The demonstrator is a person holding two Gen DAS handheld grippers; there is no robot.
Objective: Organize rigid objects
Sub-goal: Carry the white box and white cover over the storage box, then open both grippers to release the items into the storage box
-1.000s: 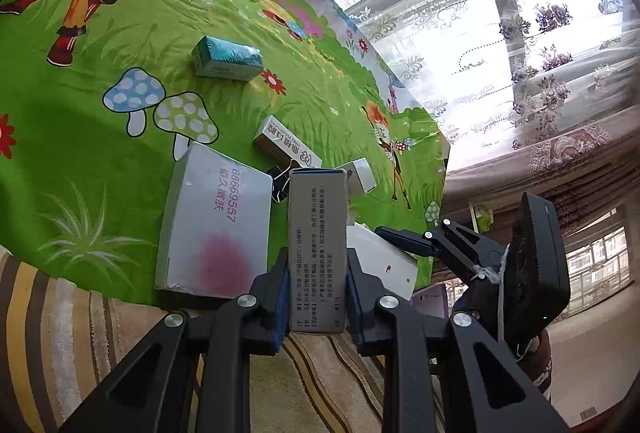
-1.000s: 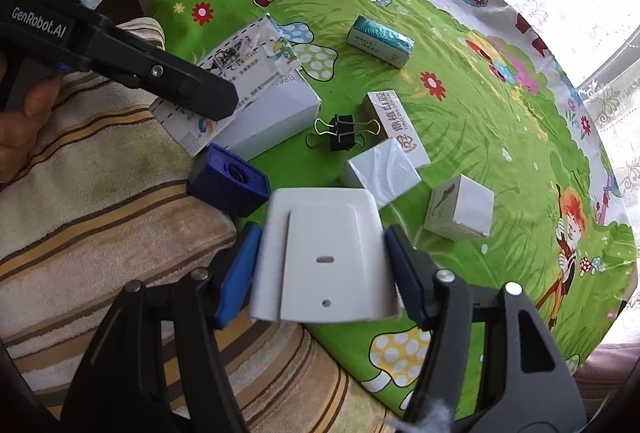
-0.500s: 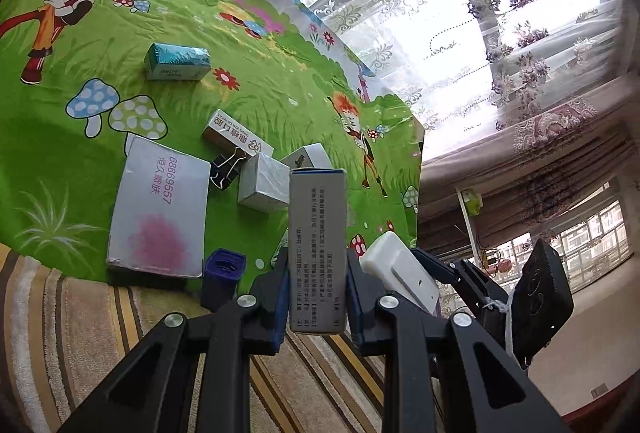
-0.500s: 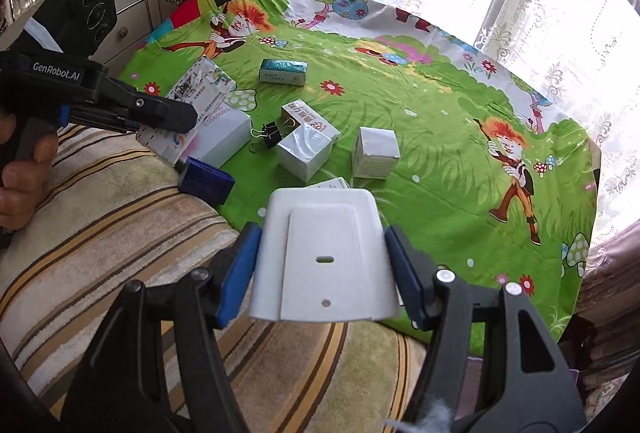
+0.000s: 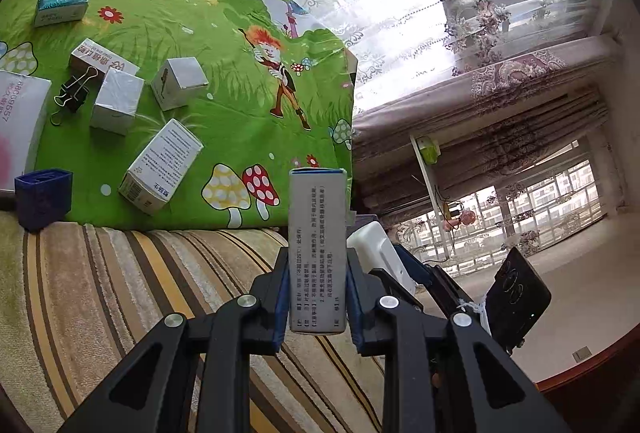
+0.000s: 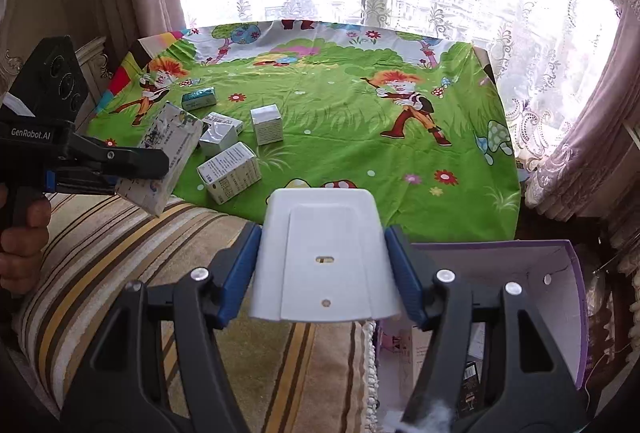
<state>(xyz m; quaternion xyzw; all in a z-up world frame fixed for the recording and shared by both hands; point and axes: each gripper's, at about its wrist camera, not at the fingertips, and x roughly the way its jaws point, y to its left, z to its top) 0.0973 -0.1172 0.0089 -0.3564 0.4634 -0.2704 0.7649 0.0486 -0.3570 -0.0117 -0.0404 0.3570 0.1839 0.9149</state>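
Observation:
My left gripper (image 5: pixel 318 297) is shut on a tall grey medicine box (image 5: pixel 317 249) and holds it above the striped towel; the box also shows in the right wrist view (image 6: pixel 164 157). My right gripper (image 6: pixel 324 273) is shut on a white plastic holder (image 6: pixel 324 257), which shows in the left wrist view (image 5: pixel 380 253) just right of the box. It hangs at the near edge of an open purple storage box (image 6: pixel 560 273) that sits beside the bed. Several small boxes (image 5: pixel 160 167) lie on the green cartoon cloth (image 6: pixel 340 137).
A black binder clip (image 5: pixel 72 97), a blue cap (image 5: pixel 43 197), a teal box (image 5: pixel 60 7) and a large white box (image 5: pixel 20 121) lie on the cloth. The striped towel (image 6: pixel 120 253) covers the near edge. Curtains and a window stand behind.
Both grippers have lifted and swung right, away from the cloth, carrying their objects. The purple storage box has come into the right wrist view.

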